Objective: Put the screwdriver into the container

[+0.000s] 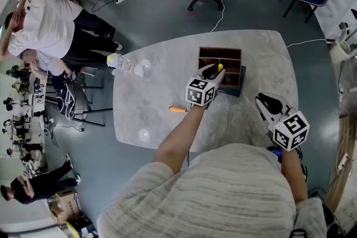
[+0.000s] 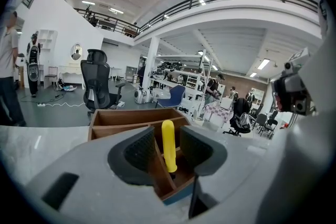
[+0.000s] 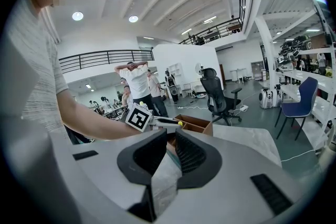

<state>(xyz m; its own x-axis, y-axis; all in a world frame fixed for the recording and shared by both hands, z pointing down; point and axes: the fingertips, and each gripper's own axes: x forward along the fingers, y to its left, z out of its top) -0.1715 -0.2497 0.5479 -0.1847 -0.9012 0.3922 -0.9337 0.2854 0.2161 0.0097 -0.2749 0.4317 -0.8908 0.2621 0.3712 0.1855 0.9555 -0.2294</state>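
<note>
Left claw [image 2: 167, 152] released: jaws apart either side of the yellow screwdriver [image 2: 168, 136], which stands upright in the container [image 2: 121, 117]. Right claw [image 3: 170, 152] holds nothing, jaws narrowly parted, well right of the container.

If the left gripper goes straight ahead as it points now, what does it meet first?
Probably the yellow screwdriver handle, standing in the wooden container, between the left gripper's open jaws.

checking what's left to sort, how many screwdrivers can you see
2: a yellow-handled screwdriver standing in the wooden container, an orange-handled screwdriver lying on the table. Others may be hidden.
</note>
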